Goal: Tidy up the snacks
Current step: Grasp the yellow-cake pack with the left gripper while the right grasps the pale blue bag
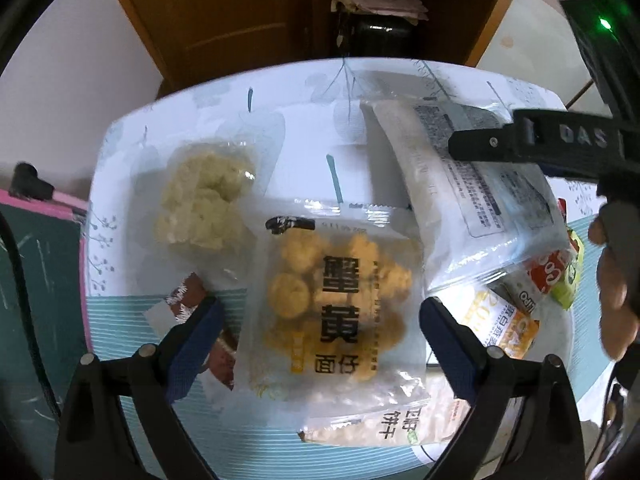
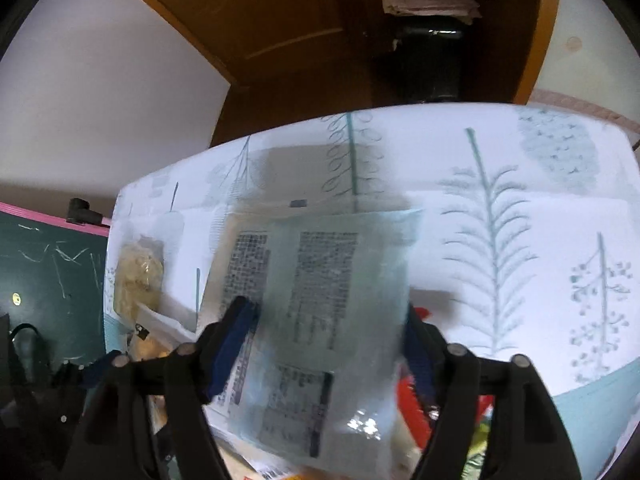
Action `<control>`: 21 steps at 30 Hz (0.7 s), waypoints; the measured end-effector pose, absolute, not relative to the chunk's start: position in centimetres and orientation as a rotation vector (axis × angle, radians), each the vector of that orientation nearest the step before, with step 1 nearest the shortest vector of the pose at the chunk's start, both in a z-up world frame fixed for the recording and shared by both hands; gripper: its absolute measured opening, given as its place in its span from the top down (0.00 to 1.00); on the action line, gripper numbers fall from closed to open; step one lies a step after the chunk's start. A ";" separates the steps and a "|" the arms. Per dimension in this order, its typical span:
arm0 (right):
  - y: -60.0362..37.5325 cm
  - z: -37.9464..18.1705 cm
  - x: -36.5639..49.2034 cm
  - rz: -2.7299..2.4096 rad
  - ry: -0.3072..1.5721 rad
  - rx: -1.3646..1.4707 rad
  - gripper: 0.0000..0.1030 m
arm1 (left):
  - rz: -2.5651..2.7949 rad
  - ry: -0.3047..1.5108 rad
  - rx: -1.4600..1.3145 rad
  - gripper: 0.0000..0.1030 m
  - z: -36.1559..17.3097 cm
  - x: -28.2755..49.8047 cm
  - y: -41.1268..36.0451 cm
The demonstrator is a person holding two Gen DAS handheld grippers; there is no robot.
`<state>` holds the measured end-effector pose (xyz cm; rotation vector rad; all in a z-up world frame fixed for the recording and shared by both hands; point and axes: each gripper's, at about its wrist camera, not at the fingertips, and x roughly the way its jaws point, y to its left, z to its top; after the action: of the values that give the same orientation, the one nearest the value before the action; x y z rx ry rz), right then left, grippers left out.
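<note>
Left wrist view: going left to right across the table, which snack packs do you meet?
Brown wrapper by the left finger → clear bag of pale crumbly snack → yellow-biscuit pack with big black characters between the open fingers → large white pack with printed back label → small red, orange and green packets.

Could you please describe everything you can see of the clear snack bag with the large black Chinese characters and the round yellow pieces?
The clear snack bag is a transparent plastic pouch with serrated sealed ends, holding round golden-yellow pieces under large black characters. It lies flat on the tablecloth, between the open fingers of the left tongs, neither visibly pressing it. Its near end overlaps a biscuit packet; a brown wrapper pokes out at its left; a large pale bag overlaps its upper right corner.
</note>
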<state>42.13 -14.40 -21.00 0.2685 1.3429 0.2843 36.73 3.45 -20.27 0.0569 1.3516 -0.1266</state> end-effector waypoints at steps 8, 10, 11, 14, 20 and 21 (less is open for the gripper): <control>-14.5 -17.7 39.1 0.269 1.244 0.179 0.65 | -0.173 1.422 -0.099 0.00 -22.0 37.1 4.9; -14.9 -16.0 37.5 0.252 1.202 0.163 0.68 | -0.165 1.434 -0.072 0.00 -22.6 37.2 4.5; -15.3 -15.3 36.8 0.247 1.182 0.157 0.69 | -0.140 1.442 -0.017 0.00 -22.9 37.1 4.0; -15.8 -13.0 33.7 0.215 1.104 0.120 0.70 | -0.115 1.431 0.109 0.07 -23.5 36.6 2.4; -17.4 -9.3 29.6 0.199 1.004 0.146 0.71 | -0.070 1.376 0.149 0.25 -22.0 35.4 1.8; -17.7 -8.7 28.9 0.195 0.989 0.151 0.71 | -0.060 1.365 0.164 0.25 -21.5 35.0 1.8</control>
<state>28.94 -17.72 -8.71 0.1508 0.9886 0.1953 34.99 1.77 -21.52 0.1638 1.3651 -0.0599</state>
